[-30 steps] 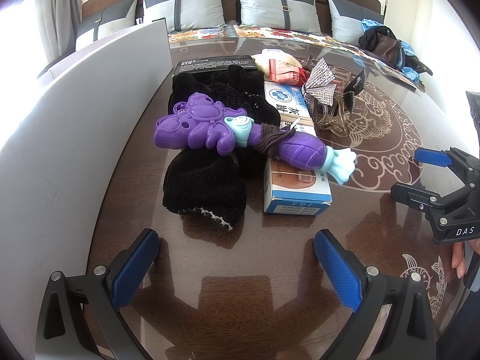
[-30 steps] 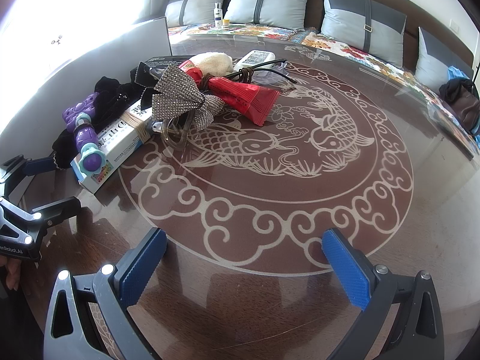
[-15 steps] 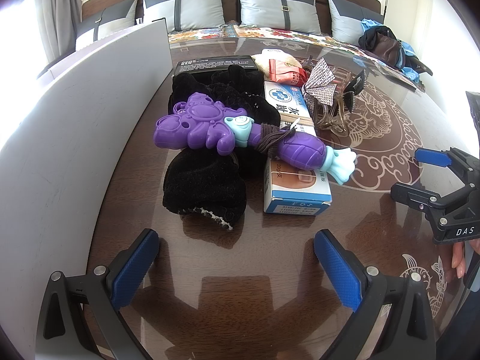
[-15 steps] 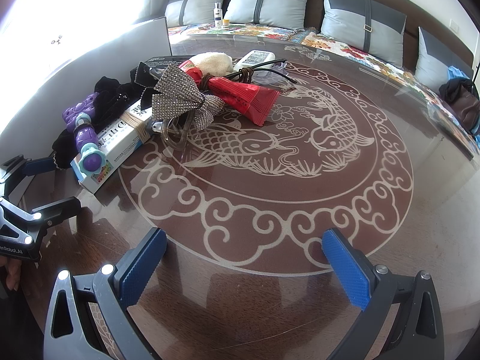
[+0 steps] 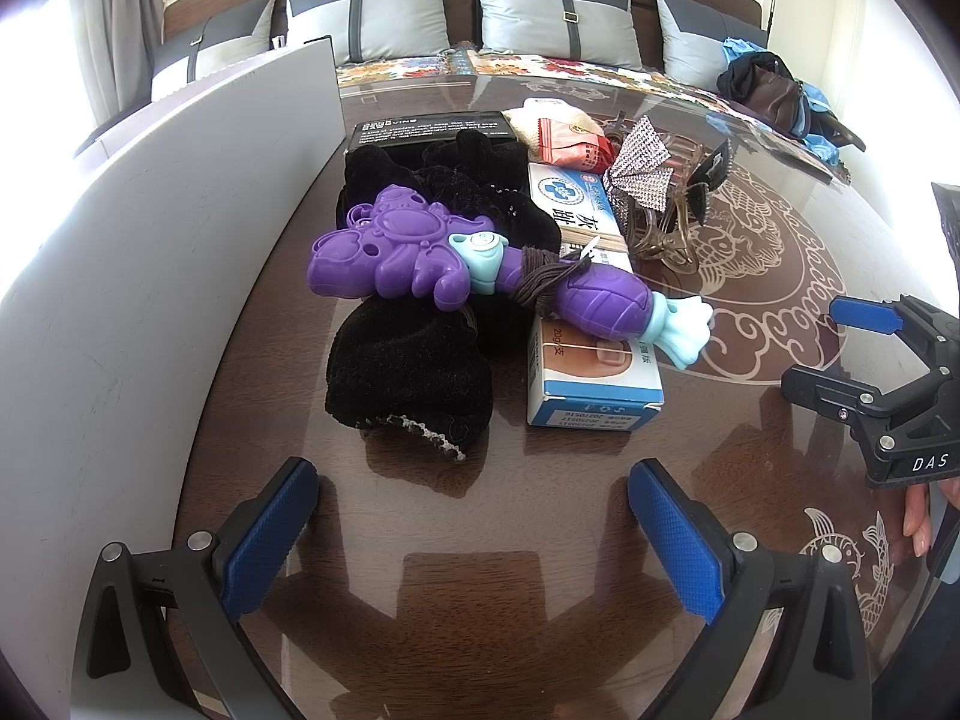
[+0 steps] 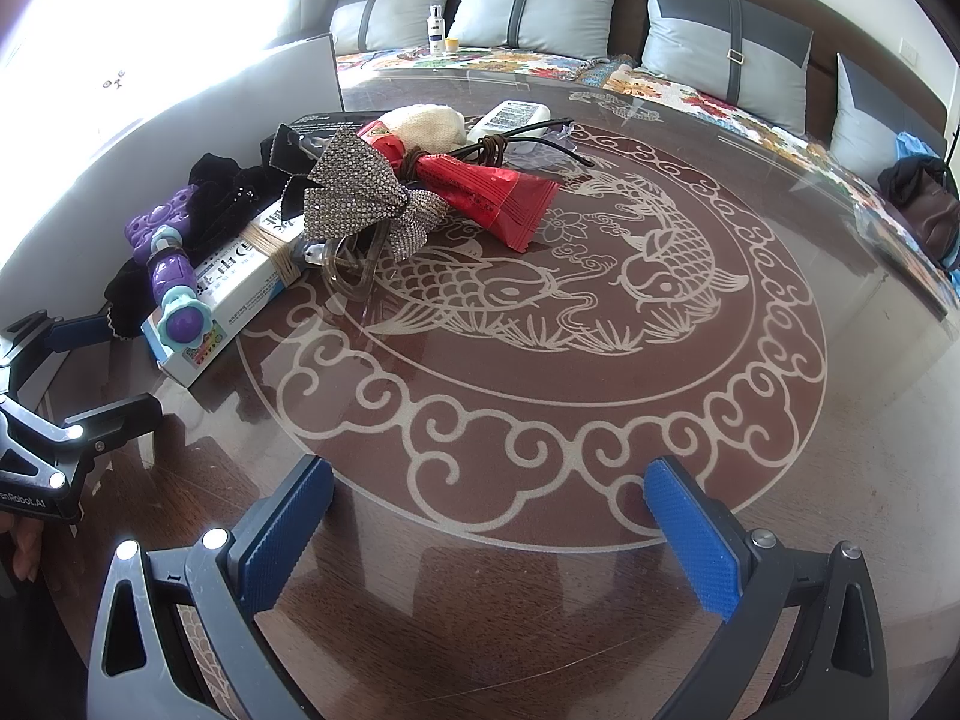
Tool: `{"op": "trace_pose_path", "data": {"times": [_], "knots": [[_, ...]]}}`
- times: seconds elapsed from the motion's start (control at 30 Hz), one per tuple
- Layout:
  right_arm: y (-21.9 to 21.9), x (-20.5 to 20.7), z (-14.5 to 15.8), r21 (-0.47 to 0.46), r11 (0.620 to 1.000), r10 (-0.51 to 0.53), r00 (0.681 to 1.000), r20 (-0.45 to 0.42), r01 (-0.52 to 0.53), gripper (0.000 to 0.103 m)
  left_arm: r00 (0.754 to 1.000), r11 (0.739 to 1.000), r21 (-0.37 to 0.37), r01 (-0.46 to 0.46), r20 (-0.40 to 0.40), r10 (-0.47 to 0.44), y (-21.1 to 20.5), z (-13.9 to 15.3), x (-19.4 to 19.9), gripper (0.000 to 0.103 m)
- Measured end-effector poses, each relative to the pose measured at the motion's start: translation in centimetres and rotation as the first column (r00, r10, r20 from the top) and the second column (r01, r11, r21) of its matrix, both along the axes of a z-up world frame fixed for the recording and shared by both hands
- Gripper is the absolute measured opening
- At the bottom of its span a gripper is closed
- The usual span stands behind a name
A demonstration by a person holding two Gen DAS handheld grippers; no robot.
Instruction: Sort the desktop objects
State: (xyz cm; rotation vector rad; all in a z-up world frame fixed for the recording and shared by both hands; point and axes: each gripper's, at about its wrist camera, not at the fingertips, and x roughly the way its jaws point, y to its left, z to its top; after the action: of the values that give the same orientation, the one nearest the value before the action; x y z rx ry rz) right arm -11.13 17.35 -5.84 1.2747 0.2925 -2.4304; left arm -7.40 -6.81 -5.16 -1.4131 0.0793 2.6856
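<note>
Both claws spread, empty: left gripper (image 5: 471, 525), right gripper (image 6: 489, 525). Glossy purple plastic toy (image 5: 480, 276) across fuzzy black cloth (image 5: 414, 372), rectangular cardboard box (image 5: 591, 378).

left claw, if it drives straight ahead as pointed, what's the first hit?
Likely the black knit fabric, its beaded hem nearest the open left claw. The blue-and-white box sits just right of that line; depth is uncertain.

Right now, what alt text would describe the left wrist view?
The open left gripper hovers over a glossy table, facing a purple toy wand lying across black gloves and a blue-and-white medicine box.
</note>
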Motion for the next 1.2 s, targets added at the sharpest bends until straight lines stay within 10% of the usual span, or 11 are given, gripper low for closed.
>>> {"op": "trace_pose_path", "data": {"times": [1.2], "knots": [[0.05, -0.11, 0.03, 0.001, 1.000, -0.002, 1.000, -0.001, 0.002, 0.103, 0.998, 0.998, -0.006, -0.069, 0.011, 0.069, -0.73, 0.26, 0.48, 0.103]]}}
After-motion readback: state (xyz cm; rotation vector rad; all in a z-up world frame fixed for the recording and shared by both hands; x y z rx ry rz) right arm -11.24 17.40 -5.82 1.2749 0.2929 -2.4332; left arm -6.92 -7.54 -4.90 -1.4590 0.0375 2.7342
